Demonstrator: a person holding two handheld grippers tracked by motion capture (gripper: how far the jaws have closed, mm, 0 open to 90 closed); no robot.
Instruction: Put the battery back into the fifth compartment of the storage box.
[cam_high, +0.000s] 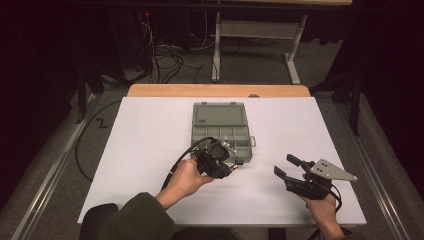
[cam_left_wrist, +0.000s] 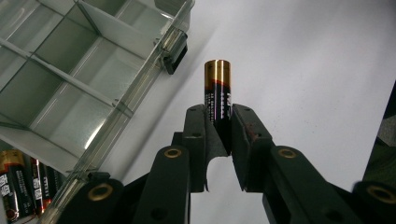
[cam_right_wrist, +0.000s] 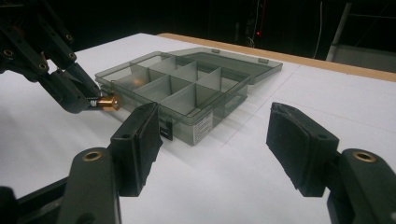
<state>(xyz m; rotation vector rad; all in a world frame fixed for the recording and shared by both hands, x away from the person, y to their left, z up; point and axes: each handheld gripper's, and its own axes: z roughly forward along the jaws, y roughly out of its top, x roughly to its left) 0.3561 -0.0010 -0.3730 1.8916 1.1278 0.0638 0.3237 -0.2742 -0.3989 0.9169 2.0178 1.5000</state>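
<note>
1. Left gripper (cam_high: 218, 161) near the desk's centre, jaws clenched on a battery (cam_left_wrist: 217, 88); same grip seen at 10 o'clock in the right gripper view, at (cam_right_wrist: 88, 100).
2. Battery held by its lower part, gold cap sticking out past the jaw tips, above bare white desk (cam_high: 150, 150), just beside the box's near corner.
3. In the high view, battery tip (cam_high: 235, 167) at 3 o'clock of the left gripper, just off the box's front edge.
4. Grey see-through compartment box (cam_high: 220, 132) lying open at 12 o'clock of the left gripper, lid (cam_high: 219, 113) folded back flat on the far side.
5. Compartments nearest the held battery showing bare floors; more batteries (cam_left_wrist: 18, 184) lying in one compartment at 8 o'clock in the left gripper view.
6. Box latch (cam_left_wrist: 175, 56) at 10 o'clock of the held battery, apart from it.
7. Right gripper (cam_high: 287, 167) at 4 o'clock on the desk, well apart from the box, jaws released and spread wide, holding nothing.
</note>
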